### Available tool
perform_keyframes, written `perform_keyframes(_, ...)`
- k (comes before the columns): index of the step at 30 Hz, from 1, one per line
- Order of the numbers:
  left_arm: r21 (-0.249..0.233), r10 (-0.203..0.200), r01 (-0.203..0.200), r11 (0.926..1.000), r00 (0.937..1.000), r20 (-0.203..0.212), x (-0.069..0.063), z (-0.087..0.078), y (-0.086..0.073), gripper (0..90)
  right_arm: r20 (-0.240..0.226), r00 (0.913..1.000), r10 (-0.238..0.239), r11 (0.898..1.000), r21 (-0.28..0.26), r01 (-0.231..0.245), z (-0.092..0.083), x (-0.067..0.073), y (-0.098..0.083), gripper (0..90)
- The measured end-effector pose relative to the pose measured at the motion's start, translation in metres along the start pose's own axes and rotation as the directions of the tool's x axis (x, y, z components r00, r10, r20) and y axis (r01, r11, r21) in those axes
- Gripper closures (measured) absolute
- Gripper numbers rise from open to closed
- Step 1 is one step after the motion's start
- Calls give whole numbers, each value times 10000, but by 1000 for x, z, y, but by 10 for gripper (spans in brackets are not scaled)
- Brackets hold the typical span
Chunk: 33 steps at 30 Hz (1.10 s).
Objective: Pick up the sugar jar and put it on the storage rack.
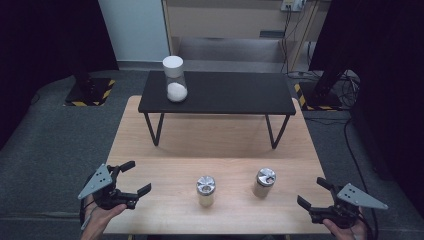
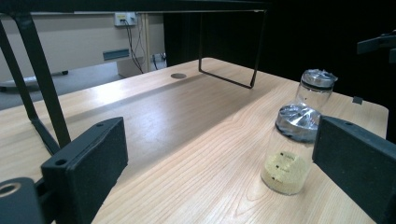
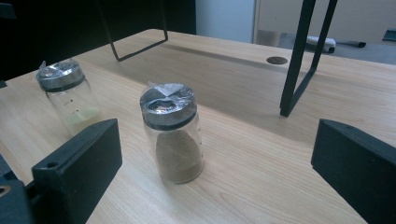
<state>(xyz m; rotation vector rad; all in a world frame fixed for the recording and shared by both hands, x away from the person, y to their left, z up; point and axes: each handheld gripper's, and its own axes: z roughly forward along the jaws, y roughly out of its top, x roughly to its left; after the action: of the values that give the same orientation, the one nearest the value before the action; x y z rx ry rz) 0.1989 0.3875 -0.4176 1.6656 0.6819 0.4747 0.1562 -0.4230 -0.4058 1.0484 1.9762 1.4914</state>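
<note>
Tipping is the main risk: both grippers, left gripper (image 1: 131,181) and right gripper (image 1: 314,194), sit jaws spread and empty at the near corners of the wooden table (image 1: 215,145), and the two spice jars between them are tall, narrow, smooth glass cylinders that a jaw striking high or off-centre would likely knock over or let slip. The yellow-powder jar (image 2: 292,149) stands upright near table centre-front, the brown-powder jar (image 3: 172,133) just to its right, apart, both with shiny metal caps under crinkled film. A white-lidded jar (image 1: 175,79) sits on the black metal-legged shelf (image 1: 225,92) behind.
</note>
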Motion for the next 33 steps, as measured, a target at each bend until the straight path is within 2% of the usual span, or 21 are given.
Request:
perform_keyframes(3,80,-62,61,9999,10000,61,0,2,-4,23,-11,10000,-2,10000,-1,2,0,0,0,24)
perform_keyframes(11,279,126,-132,9995,9997,217,2,5,-6,23,-14,10000,-14,10000,13,14,0,0,0,24)
perform_keyframes(19,384,305,-327,9987,9978,585,4,7,-6,23,-23,10000,-44,10000,19,44,1,0,0,24)
perform_keyframes(24,449,202,-231,9987,9978,634,7,7,-8,21,-36,10000,-35,10000,7,35,1,-1,0,24)
perform_keyframes(33,671,322,-357,9971,9980,537,6,7,-7,16,-38,10000,-10,10000,2,10,1,-1,-1,24)
